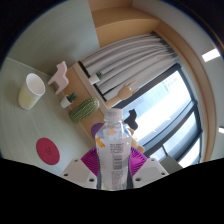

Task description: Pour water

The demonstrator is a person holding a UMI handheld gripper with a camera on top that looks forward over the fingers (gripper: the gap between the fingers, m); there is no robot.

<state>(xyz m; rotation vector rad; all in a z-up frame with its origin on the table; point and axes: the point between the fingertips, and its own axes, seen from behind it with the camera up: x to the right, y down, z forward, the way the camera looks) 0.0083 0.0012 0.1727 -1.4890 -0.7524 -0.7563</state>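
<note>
A clear plastic water bottle (113, 148) with a white printed label stands upright between my fingers, its neck and cap reaching up past them. My gripper (113, 166) is shut on the bottle, with a magenta pad (91, 160) pressed to each side of it. The whole view is tilted, so the pale green table (30, 125) runs off to the left. On that table, beyond and left of the fingers, stands a cream cup (31, 91) with its mouth open. The bottle's base is hidden below the fingers.
A round pink coaster (48, 150) lies on the table near the left finger. A small potted cactus (85, 107) and a pink and white figurine (57, 76) stand farther back. Behind the bottle are grey curtains (120, 58), a large window (165, 105) and a wooden frame.
</note>
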